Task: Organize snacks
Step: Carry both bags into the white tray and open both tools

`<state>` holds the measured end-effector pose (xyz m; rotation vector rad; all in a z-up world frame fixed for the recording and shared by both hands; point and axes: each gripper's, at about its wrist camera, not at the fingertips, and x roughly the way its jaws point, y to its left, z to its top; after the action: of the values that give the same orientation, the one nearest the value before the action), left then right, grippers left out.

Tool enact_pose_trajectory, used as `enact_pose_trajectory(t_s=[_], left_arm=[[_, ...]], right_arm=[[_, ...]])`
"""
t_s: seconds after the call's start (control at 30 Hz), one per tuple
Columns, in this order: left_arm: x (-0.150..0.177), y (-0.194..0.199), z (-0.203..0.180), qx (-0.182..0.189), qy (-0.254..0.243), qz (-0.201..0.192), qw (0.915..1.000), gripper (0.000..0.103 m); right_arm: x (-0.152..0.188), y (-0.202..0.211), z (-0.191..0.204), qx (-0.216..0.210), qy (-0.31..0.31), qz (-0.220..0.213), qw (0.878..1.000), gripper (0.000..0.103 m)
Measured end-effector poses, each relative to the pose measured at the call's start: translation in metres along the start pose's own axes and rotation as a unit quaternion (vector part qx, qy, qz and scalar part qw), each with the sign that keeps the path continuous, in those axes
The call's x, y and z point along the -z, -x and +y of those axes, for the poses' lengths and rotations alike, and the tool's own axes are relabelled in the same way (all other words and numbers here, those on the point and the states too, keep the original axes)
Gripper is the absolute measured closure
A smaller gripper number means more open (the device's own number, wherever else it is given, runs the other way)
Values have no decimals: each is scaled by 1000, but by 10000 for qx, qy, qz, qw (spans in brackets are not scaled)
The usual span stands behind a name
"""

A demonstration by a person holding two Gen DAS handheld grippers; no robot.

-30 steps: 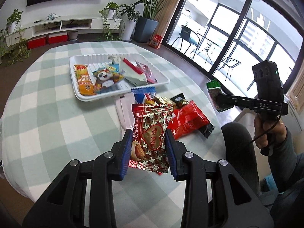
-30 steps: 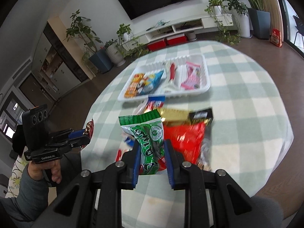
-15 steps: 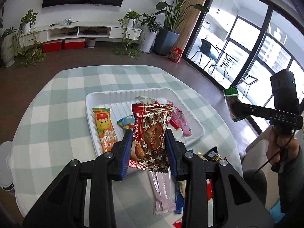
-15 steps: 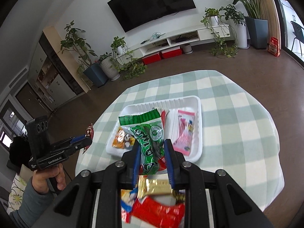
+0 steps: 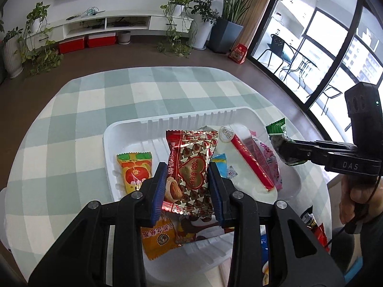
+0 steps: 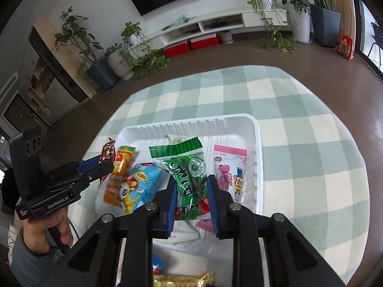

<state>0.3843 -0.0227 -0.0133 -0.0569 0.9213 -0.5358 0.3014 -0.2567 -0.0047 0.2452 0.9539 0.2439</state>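
We hover over white tray (image 5: 244, 112): left hand-held gripper (image 5: 188, 189) clamps heart-print almond packet (image 5: 191, 167), right hand-held gripper (image 6: 191, 198) clamps green seaweed packet (image 6: 189, 172); next, release both inside.

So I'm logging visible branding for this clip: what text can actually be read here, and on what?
"DAS": on the right tool's black body.
"GenRobot.AI": on the left tool's black body.
Print on the heart-pattern red packet, green packet, pink packet and other wrappers in the white tray: too small or blurred to read.
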Motion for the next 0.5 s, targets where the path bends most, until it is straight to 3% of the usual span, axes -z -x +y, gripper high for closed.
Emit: enact_pose_trajectory(t_s=[0.5], left_arm=[[-1,-43,2,-128,-112,260,9995,70]], right_arm=[[1,-42,-8,185,-121,276,9994,76]])
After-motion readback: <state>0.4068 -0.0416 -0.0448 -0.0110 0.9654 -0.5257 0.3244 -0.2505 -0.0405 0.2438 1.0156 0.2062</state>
